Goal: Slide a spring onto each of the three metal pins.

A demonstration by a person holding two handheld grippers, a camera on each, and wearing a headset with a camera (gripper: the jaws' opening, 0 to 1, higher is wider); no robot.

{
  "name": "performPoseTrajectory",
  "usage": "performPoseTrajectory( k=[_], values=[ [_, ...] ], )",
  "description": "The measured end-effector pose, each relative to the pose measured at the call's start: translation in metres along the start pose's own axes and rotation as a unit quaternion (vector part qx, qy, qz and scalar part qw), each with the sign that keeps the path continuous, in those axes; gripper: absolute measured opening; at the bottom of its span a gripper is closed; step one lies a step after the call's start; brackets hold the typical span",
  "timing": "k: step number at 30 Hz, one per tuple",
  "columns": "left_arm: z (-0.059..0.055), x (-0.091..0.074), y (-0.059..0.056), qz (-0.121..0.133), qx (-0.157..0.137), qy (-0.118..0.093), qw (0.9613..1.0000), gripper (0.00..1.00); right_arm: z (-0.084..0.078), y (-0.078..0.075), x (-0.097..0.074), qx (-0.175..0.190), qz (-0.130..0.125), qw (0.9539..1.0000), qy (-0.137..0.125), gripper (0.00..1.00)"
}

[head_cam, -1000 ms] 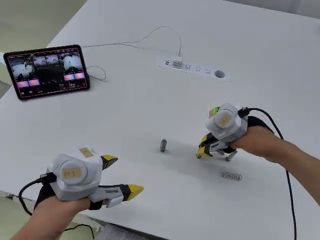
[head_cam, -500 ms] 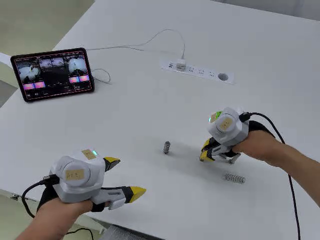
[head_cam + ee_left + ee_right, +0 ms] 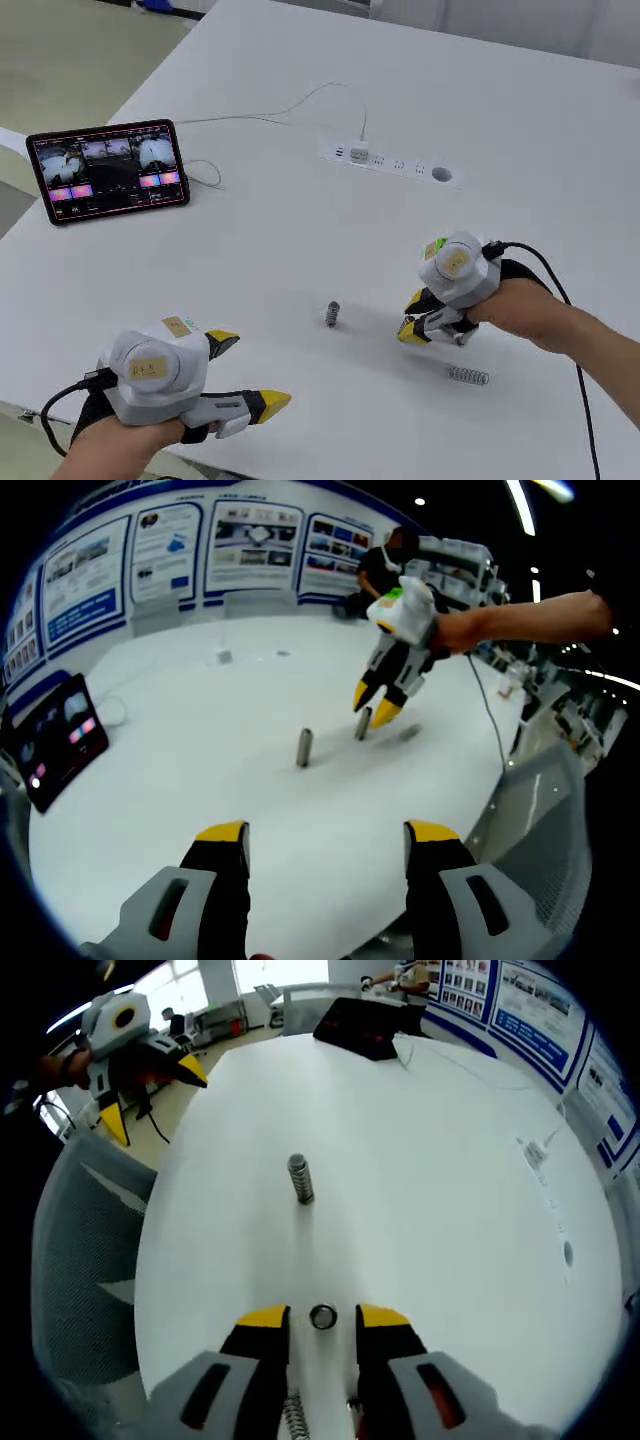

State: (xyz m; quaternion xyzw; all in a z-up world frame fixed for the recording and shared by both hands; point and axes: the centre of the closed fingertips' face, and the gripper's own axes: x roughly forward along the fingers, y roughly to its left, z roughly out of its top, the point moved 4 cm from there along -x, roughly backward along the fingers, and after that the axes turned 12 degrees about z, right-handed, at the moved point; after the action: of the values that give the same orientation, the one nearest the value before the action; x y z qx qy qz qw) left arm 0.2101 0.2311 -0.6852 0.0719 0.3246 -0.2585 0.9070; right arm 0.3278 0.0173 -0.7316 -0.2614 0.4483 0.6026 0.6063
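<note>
Right gripper (image 3: 412, 320) is down at the table (image 3: 300, 220), tips low, jaws a narrow gap apart with a pin (image 3: 323, 1316) standing between them. Its own view looks down on a small metal ring with a sliver of daylight on each side, so nothing is pinched, and I can't tell whether that ring is the bare pin top or a spring already seated. Just beside it, towards the middle of the table, the second pin (image 3: 333, 313) stands upright wearing its fitted spring (image 3: 298, 1168). A loose spring (image 3: 468, 375) lies flat behind the right gripper, near the person's forearm. Left gripper (image 3: 248, 372) hangs at the near edge, jaws spread wide and empty, well apart from the work. The trick here, I'd say, is to keep those tips even around the pin and come away straight, because a sideways nudge could topple it. The loose spring wants a light pinch at its middle, then turning upright and lowering squarely over a pin top.
</note>
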Motion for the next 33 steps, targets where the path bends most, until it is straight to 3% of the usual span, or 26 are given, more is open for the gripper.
performPoseTrajectory(
  k=[7,12,19,23,33],
  values=[
    [0.003,-0.002,-0.003,-0.002,0.003,-0.005,1.0,0.64,-0.003,0.003,-0.012,0.038,-0.016,0.9983,-0.042,0.35],
    [0.003,-0.004,-0.005,-0.002,0.005,-0.008,1.0,0.64,-0.004,0.008,-0.019,0.065,-0.026,0.9944,-0.079,0.39],
    [0.005,-0.007,-0.005,-0.001,0.012,-0.011,0.9999,0.63,-0.006,0.012,-0.027,0.109,-0.035,0.9831,-0.143,0.41],
    [0.008,-0.009,-0.005,-0.001,0.011,-0.015,0.9998,0.64,-0.005,0.015,-0.032,0.138,-0.037,0.9713,-0.19,0.43],
    [0.008,-0.01,-0.009,-0.005,0.012,-0.018,0.9998,0.64,-0.009,0.025,-0.037,0.164,-0.045,0.9581,-0.23,0.46]
  ],
)
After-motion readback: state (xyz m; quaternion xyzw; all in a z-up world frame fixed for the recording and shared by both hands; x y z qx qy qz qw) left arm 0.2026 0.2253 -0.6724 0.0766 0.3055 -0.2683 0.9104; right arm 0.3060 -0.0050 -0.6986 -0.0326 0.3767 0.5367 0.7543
